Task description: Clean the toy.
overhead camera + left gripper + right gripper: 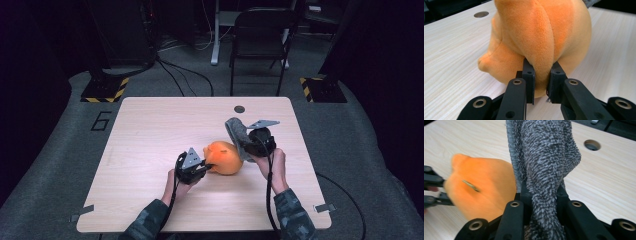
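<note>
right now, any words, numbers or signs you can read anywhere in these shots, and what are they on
"6": a large dark numeral on the grey floor mat, left of the wooden table.
No text on the orange plush toy, the grey towel or either gripper.
The yellow-black hazard stripes on the stand bases carry no words.

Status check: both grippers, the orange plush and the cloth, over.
Left gripper shut on orange plush. Right gripper shut on grey cloth, raised beside plush. Table unobstructed.

The only readable mark is a large black numeral 6 on the grey carpeted floor, just beyond the far left corner of the pale wooden bench.
</note>
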Demonstrator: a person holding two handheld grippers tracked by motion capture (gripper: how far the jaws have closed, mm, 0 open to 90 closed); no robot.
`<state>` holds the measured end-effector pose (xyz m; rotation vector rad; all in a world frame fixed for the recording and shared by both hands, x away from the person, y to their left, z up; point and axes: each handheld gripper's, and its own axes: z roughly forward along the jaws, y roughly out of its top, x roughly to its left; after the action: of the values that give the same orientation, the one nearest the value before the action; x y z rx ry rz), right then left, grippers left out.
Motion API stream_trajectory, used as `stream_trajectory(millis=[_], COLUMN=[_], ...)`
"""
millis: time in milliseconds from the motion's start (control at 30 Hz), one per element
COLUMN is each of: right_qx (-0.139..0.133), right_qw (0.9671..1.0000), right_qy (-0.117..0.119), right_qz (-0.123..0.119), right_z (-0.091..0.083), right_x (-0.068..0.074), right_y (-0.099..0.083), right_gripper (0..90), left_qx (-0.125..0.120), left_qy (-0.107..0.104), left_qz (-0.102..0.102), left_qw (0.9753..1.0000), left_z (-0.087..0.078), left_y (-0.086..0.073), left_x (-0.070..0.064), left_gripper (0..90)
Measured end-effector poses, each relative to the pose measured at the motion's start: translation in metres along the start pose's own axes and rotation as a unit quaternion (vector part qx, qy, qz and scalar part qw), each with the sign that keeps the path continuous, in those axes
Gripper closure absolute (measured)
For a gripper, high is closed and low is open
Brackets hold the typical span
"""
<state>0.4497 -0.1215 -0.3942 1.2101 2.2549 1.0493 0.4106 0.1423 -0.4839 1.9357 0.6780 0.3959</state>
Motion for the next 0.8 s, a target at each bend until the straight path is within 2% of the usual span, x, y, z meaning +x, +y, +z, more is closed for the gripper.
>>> stream_trajectory(millis=[67, 133, 233, 267, 400, 500, 533, 567, 667, 733, 800], right_qx=[-0.007, -0.014, -0.018, -0.019, -0.010, -0.001, 0.003, 0.004, 0.017, 0.024, 0.026], right_qw=[0.9999, 0.9998, 0.9995, 0.9996, 0.9996, 0.9998, 0.9997, 0.9997, 0.9995, 0.9994, 0.9995], right_qy=[-0.004, -0.008, -0.012, -0.012, -0.013, -0.016, -0.016, -0.016, -0.016, -0.015, -0.013], right_qz=[0.012, 0.015, 0.022, 0.020, 0.021, 0.013, 0.020, 0.016, 0.022, 0.017, 0.013], right_z=[-0.007, -0.013, -0.020, -0.020, -0.020, -0.016, -0.014, -0.013, -0.008, -0.003, -0.001], right_x=[-0.004, -0.009, -0.015, -0.016, -0.016, -0.015, -0.013, -0.013, -0.012, -0.011, -0.009], right_y=[0.000, 0.001, 0.002, 0.002, 0.001, 0.000, -0.001, -0.001, -0.003, -0.004, -0.004], right_gripper=[75.6, 75.6, 75.6, 75.6, 75.6, 75.6, 75.5, 75.6, 75.5, 75.5, 75.5], left_qx=[-0.009, -0.011, -0.010, -0.006, 0.016, 0.036, 0.041, 0.047, 0.066, 0.065, 0.061], left_qy=[-0.004, -0.015, -0.028, -0.036, -0.045, -0.054, -0.056, -0.058, -0.040, -0.041, -0.032], left_qz=[-0.021, -0.053, -0.089, -0.105, -0.131, -0.152, -0.159, -0.167, -0.153, -0.156, -0.150], left_qw=[0.9997, 0.9984, 0.9956, 0.9939, 0.9902, 0.9862, 0.9848, 0.9831, 0.9852, 0.9847, 0.9864], left_z=[-0.007, -0.014, -0.020, -0.021, -0.020, -0.015, -0.014, -0.011, -0.001, 0.002, 0.001], left_y=[0.006, 0.012, 0.017, 0.018, 0.018, 0.015, 0.014, 0.012, 0.004, -0.001, 0.000], left_x=[0.002, 0.004, 0.008, 0.009, 0.008, 0.007, 0.008, 0.009, 0.010, 0.010, 0.010], left_gripper=[79.4, 79.3, 79.1, 79.1, 78.8, 78.6, 78.5, 78.4, 77.2, 75.8, 74.7])
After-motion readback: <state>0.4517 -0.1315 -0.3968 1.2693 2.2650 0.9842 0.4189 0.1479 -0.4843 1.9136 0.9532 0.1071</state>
